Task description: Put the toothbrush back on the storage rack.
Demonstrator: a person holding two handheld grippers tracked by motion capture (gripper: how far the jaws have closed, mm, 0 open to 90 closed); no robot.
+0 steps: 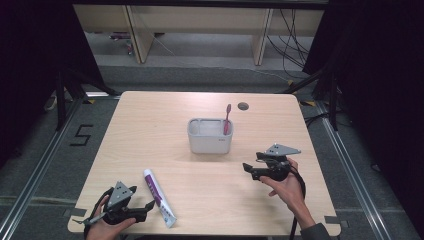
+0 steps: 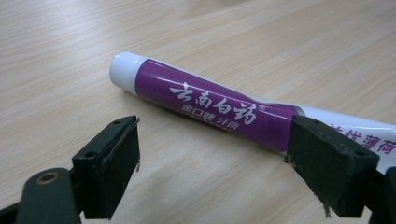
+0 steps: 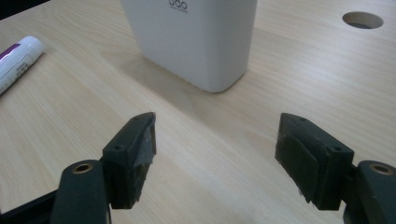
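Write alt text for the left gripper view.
A purple and white toothpaste tube lies on its side on a light wooden table, white cap toward the left. The left gripper has its two black jaws open in front of it, not clamping it.

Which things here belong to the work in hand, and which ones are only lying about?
Belonging to the work:
- toothpaste tube, before the open left gripper
- white holder
- pink toothbrush standing in it
- right gripper, open

Lying about:
- cable hole in the table
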